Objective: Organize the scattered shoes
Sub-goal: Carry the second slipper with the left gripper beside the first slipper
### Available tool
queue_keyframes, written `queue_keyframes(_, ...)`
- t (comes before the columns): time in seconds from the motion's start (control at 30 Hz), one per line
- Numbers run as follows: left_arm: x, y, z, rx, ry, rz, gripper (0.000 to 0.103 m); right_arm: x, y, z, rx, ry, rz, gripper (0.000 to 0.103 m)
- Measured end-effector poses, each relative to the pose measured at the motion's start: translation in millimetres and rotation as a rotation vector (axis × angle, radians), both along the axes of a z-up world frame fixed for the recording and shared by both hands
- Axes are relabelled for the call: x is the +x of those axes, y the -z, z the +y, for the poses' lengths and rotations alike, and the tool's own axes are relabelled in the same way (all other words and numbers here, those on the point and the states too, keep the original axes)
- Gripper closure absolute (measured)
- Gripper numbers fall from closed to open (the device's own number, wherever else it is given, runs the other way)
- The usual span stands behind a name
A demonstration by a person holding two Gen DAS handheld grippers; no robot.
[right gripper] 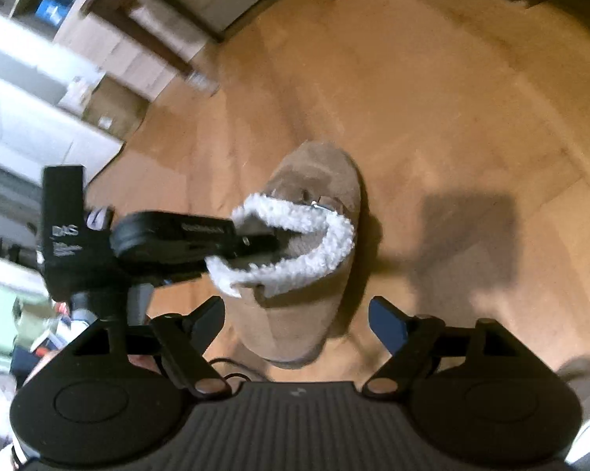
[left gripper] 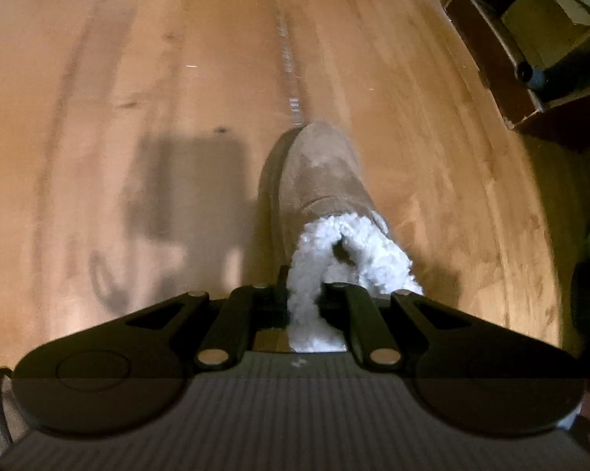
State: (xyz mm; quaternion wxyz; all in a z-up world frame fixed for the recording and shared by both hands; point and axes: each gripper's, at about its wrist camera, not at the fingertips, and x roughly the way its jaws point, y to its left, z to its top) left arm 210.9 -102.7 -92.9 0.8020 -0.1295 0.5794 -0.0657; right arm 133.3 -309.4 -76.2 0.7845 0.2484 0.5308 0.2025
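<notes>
So my left claw point(left gripper: 303, 306) had pinched the tan slipper point(left gripper: 318, 180) by its fleece collar, seemingly clear of the floor point(left gripper: 138, 98); my right claw point(right gripper: 295, 322) gaped empty just beside it, nothing placed yet.

Warm wooden floor point(left gripper: 177, 78); dark wood furniture point(left gripper: 491, 59); cardboard boxes point(right gripper: 130, 62) along edge.

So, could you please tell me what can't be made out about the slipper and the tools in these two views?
- Left wrist view: the slipper heel is hidden behind the left tool, shut on its fleece collar.
- Right wrist view: the left tool's tips are buried in the fleece.
- Both views: blurred; whether the sole touches the floor is unclear.
- The open right tool holds nothing.
</notes>
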Motion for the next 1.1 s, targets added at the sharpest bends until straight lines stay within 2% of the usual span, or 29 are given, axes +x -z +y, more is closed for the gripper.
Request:
queue_keyframes(0.07,-19,-9,15,0.008,0.013,-0.007,0.096,-7,-8,18,-0.006,-0.056,-0.001,0.022)
queue_keyframes(0.2,-49,-20,53,-0.029,-0.009,0.027,0.096,-23,-24,50,-0.01,-0.135,-0.006,0.022)
queue_keyframes(0.37,-84,-41,89,-0.011,-0.018,-0.007,0.096,-47,-46,96,-0.036,-0.28,-0.021,0.022)
queue_keyframes(0.63,-175,-76,196,-0.001,-0.192,-0.067,0.096,-91,-82,175,-0.005,-0.479,-0.009,0.022)
queue_keyframes(0.77,-213,-89,249,0.0,-0.254,-0.098,0.096,-107,-99,212,0.093,-0.551,0.07,0.02)
queue_keyframes(0.83,-230,-90,276,-0.036,-0.302,-0.104,0.095,-115,-101,231,0.09,-0.6,0.074,0.019)
queue_keyframes(0.93,-246,-84,309,-0.062,-0.346,-0.12,0.095,-131,-101,260,0.008,-0.658,-0.056,0.019)
queue_keyframes(1.1,-265,-64,344,-0.08,-0.385,-0.119,0.095,-146,-84,280,0.044,-0.688,-0.029,0.019)
